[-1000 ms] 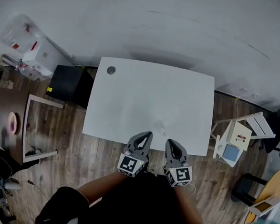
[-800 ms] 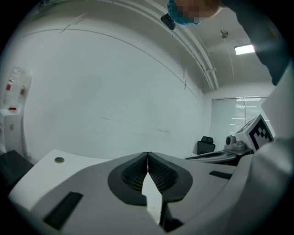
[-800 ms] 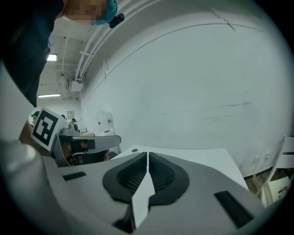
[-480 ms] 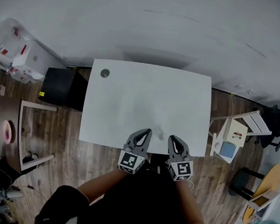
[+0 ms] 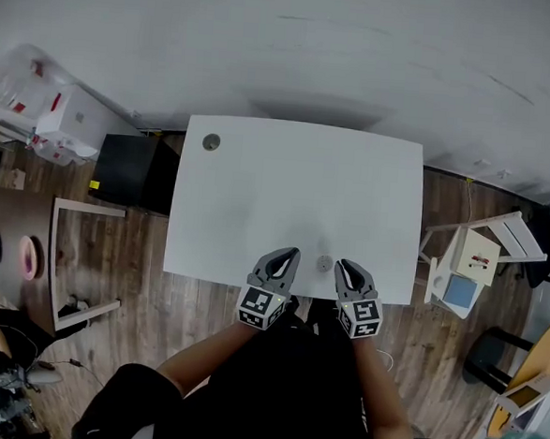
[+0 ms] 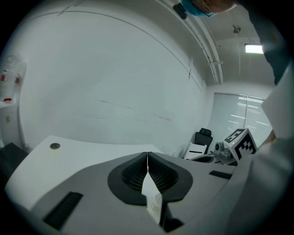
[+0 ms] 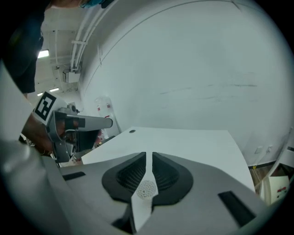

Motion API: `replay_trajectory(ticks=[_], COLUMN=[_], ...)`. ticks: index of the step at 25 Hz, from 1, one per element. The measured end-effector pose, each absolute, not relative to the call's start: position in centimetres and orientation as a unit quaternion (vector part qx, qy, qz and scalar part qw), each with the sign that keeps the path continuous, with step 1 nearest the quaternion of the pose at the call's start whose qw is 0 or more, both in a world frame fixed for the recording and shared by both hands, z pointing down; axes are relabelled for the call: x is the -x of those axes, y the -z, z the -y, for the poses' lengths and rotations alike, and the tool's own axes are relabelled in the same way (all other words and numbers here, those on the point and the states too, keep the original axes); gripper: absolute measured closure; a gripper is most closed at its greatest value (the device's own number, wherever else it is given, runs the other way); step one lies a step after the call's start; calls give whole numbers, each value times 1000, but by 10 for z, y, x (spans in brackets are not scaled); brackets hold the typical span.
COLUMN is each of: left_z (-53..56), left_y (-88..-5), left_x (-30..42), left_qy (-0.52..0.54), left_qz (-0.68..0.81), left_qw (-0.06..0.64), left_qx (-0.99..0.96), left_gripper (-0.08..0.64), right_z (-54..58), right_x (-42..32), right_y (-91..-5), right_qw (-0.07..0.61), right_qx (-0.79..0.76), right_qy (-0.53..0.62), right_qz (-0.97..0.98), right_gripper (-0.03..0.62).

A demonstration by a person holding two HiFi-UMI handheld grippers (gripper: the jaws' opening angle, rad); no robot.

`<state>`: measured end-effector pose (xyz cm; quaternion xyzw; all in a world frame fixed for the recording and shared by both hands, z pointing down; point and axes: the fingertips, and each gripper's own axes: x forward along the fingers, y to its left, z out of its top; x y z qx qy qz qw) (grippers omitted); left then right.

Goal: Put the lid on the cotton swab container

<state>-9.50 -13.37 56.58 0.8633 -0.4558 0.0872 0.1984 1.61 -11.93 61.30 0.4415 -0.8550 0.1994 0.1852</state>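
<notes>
Tabletop: left hand-held gripper and right hand-held gripper, both closed empty, have lowered flanking the swab container.

No legible text, brand or number found. The cubes on the left gripper and the right gripper carry black-and-white square marker patterns, with no characters. In the left gripper view, a white patch in the gap below the jaws bears fine print, too blurred to read. The clear bag and the white box left of the table show red labels, too small to read.
</notes>
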Motion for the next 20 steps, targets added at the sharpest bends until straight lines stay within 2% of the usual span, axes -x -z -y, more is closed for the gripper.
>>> replay_trajectory(ticks=[2, 3, 5, 10, 20], left_z=[131, 129, 125, 117, 112], left_y=[-572, -576, -585, -615, -647], left_x=[92, 91, 92, 95, 98], left_qy=[-100, -108, -125, -163, -190], left_qz=[452, 449, 443, 438, 438], left_qw=[197, 196, 191, 197, 230], left_qx=[-864, -865, -867, -862, -848], left_gripper=[546, 546, 545, 545, 543], right_z=[117, 115, 111, 101, 86], right_x=[-18, -18, -16, -11, -6], right_y=[-621, -624, -631, -666, -733], right_qw=[195, 195, 193, 227, 324], right_qx=[-429, -421, -404, -355, -291], right_qy=[-189, -184, -182, -172, -139], right_qz=[861, 866, 875, 890, 890], right_gripper=[555, 532, 435, 354, 325])
